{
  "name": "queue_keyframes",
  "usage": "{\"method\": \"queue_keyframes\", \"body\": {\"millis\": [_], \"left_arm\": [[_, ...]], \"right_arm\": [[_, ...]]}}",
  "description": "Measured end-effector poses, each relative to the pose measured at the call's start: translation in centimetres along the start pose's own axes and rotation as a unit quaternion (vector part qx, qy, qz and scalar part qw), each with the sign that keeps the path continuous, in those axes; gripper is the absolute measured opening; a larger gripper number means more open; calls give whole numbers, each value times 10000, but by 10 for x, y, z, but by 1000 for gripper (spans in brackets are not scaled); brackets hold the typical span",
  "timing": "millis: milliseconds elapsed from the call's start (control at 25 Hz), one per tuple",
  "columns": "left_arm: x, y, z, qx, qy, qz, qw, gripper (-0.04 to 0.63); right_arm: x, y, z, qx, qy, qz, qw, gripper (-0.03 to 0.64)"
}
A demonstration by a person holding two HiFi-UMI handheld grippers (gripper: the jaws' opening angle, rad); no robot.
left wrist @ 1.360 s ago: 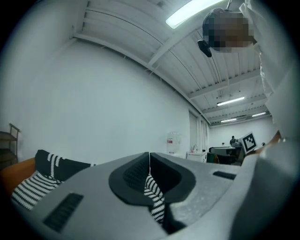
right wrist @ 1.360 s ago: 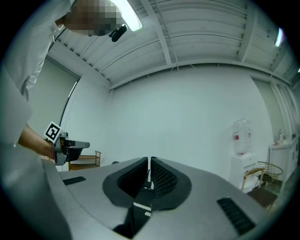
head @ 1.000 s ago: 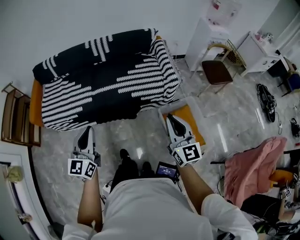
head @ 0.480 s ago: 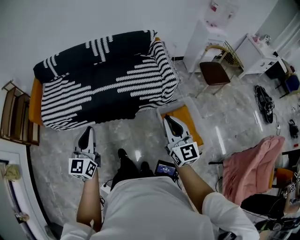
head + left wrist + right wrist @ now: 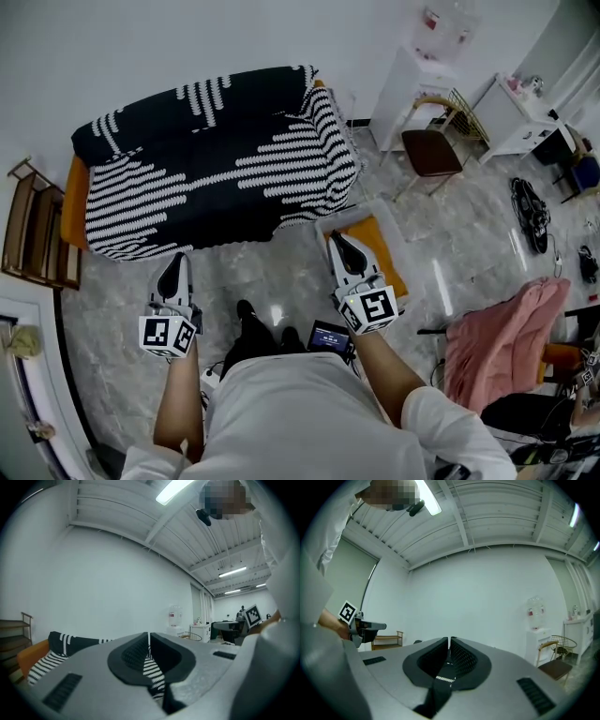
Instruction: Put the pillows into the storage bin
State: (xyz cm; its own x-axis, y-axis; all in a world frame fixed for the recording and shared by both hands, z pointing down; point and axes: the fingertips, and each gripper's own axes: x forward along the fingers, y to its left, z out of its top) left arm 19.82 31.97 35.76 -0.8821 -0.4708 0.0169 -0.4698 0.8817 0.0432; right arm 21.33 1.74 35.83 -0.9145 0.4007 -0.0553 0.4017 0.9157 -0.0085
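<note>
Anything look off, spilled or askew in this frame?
Nothing spilled or damaged. The only untidy spots are a pink cloth heaped at the right and a tangle of dark cables lying behind it. The orange pillow lies in the clear bin.

Both grippers' jaws closed, empty.

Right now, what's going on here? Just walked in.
A person stands facing a sofa draped in a black-and-white striped blanket, with a gripper in each hand. The left gripper and right gripper are both shut and hold nothing. In the head view the right one overlaps a clear storage bin on the floor, which has an orange pillow in it. No other loose pillow is plain to see.
</note>
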Motion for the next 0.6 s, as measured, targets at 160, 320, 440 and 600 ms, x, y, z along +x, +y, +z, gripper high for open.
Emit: {"method": "queue_keyframes", "body": {"millis": [160,320,440,600], "left_arm": [[1,1,-1,18,70,57,10000,14],[2,0,-1,26,68,63,10000,12],[2,-1,-4,25,95,98,9999,14],[4,-1,-5,-40,102,114,9999,14]], "right_arm": [[3,1,-1,21,3,36,10000,40],[4,1,-4,56,5,56,10000,40],[5,0,-8,70,34,63,10000,38],[7,-2,-10,89,57,66,9999,38]]}}
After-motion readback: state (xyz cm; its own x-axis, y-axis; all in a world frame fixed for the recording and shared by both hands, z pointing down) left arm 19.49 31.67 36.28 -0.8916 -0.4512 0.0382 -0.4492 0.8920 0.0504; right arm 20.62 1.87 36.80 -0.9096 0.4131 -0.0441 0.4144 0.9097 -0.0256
